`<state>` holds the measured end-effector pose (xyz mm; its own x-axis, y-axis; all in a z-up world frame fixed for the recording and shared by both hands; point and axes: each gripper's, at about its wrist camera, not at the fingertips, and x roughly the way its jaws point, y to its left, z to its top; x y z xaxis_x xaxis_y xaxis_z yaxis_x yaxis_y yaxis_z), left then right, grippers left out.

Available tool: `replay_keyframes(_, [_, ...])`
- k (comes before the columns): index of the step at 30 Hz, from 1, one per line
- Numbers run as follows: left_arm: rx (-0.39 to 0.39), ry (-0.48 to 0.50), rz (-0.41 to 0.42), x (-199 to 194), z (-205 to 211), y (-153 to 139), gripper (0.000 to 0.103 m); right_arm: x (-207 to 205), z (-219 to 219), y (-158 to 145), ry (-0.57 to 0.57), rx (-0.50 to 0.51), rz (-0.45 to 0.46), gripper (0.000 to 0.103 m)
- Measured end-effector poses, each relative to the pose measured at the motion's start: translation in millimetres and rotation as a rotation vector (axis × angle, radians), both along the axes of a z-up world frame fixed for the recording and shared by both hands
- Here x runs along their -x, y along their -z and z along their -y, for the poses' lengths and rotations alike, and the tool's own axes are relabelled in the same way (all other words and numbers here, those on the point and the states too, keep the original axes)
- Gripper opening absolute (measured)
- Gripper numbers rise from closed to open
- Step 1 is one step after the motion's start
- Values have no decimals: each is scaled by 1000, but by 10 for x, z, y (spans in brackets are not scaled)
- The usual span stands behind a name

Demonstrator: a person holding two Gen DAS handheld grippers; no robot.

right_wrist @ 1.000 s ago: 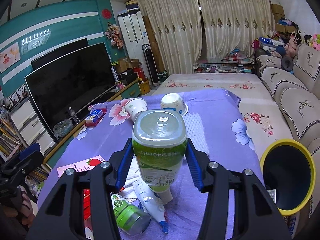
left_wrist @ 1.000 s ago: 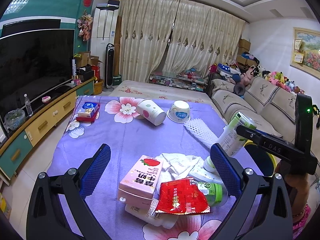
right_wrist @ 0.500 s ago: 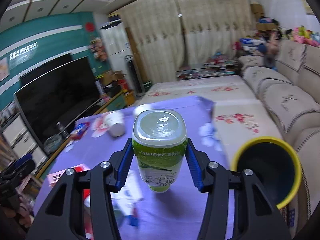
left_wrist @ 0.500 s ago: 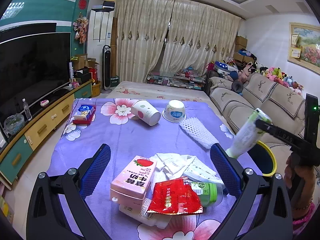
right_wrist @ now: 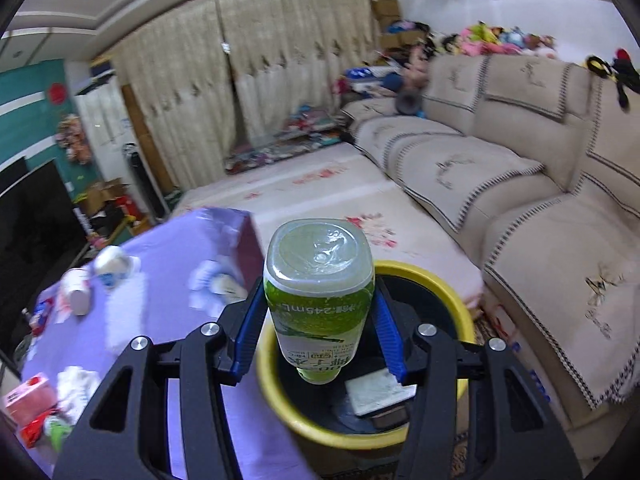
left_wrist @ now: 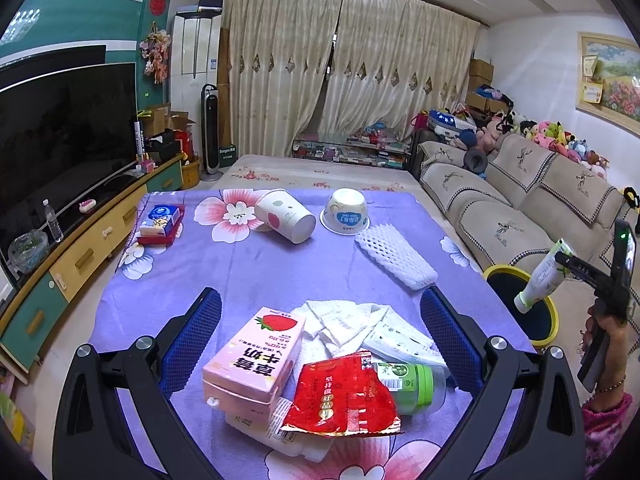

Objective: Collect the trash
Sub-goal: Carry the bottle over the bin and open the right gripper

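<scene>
Since a second ago, the right gripper (right_wrist: 320, 340) has swung off the purple-clothed counter (right_wrist: 160, 280) with its green-labelled drink bottle (right_wrist: 319, 292) and now hangs over the yellow-rimmed trash bin (right_wrist: 440, 280); the left gripper has barely shifted.

Left wrist view: the left gripper (left_wrist: 320, 324) hovers over the near litter with its blue fingers (left_wrist: 200, 320) spread and nothing between them. Still on the counter lie a pink strawberry milk carton (left_wrist: 256, 356), a red foil wrapper (left_wrist: 344, 396), a second green-capped bottle (left_wrist: 412, 380), crumpled white tissues (left_wrist: 344, 320), a white foam fruit net (left_wrist: 392, 256), a tipped paper cup (left_wrist: 284, 220) and an upturned bowl-shaped cup (left_wrist: 346, 212). At far right a hand (left_wrist: 604, 332) holds the other gripper, its bottle tilted cap-down above the bin. Most of the collecting looks undone.

Right wrist view: the fingers pinch the bottle by its sides, base towards the camera, cap end just over the bin's mouth. Only this view looks inside the bin, where a flat whitish package (right_wrist: 380, 394) already lies. The counter here is blurred, so its litter is clear only in the left view.
</scene>
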<state>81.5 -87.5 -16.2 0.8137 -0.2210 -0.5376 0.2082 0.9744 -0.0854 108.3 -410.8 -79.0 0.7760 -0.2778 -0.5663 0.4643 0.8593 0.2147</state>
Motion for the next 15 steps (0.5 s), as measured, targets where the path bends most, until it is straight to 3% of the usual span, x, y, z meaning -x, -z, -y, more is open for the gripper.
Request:
replay_keyframes(8, [-16,9,-16,-71,80,35,98,-216,313,595,58,-33,-131,49])
replay_keyframes(15, [-16,10,-28,-114,86,69,98,-314,341,872,70,-39,-200,50])
